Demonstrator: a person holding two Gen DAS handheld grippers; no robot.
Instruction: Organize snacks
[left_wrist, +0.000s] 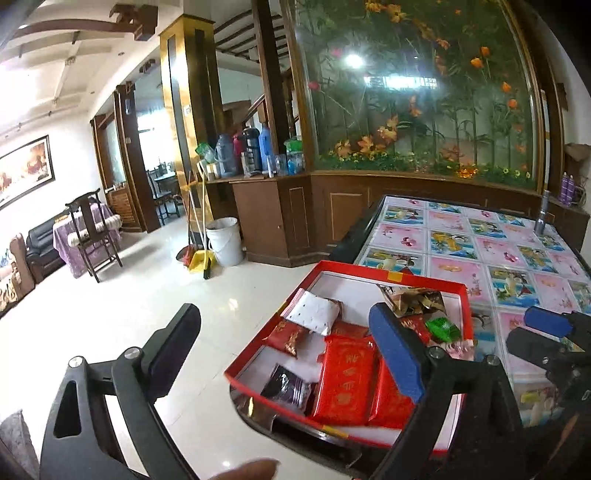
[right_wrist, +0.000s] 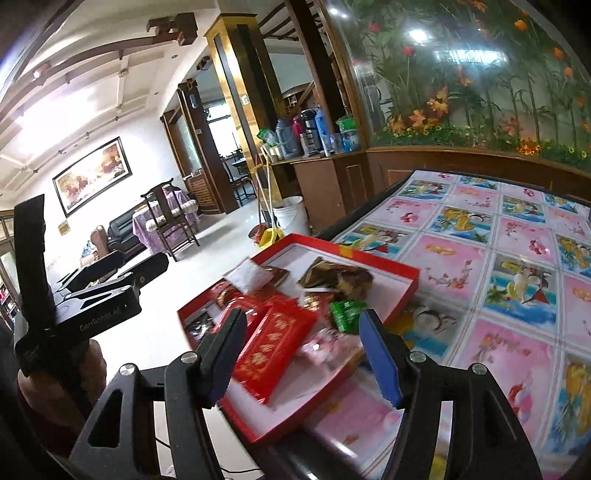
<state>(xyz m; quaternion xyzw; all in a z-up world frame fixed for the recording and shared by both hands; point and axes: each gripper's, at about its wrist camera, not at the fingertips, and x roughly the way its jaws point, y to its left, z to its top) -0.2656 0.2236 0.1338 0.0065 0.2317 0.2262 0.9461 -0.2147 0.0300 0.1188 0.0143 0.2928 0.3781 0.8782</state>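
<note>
Step in hand, judged: gathering the last loose snacks into the red tray (right_wrist: 400, 291) at the near left corner of the table (right_wrist: 517, 236), tray overhanging that corner toward the floor. Right gripper (right_wrist: 303, 354): wide open, nothing held, hovering over the tray's near right edge. Left gripper (left_wrist: 291, 350): wide open, empty, poised off the table's left edge, right finger (left_wrist: 397, 350) above the tray, left finger over bare floor. Contents: 2 long red packets (left_wrist: 345, 380) side by side at the near edge, white packet (left_wrist: 314, 314) toward the far left corner, gold wrapper (left_wrist: 413, 297) at the far right corner, green candy (left_wrist: 441, 328) and pink packet (right_wrist: 321, 345) at the right edge. Advice: approach the pink packet low and square, close gently, avoid nudging the overhanging tray; tipping a real risk. Surface: glossy cloth of pink and blue picture squares, slippery by appearance. Room: white tiled floor, white bucket (left_wrist: 223, 240), wooden chair (left_wrist: 92, 232), planted glass display (left_wrist: 424, 92) behind the table.
</note>
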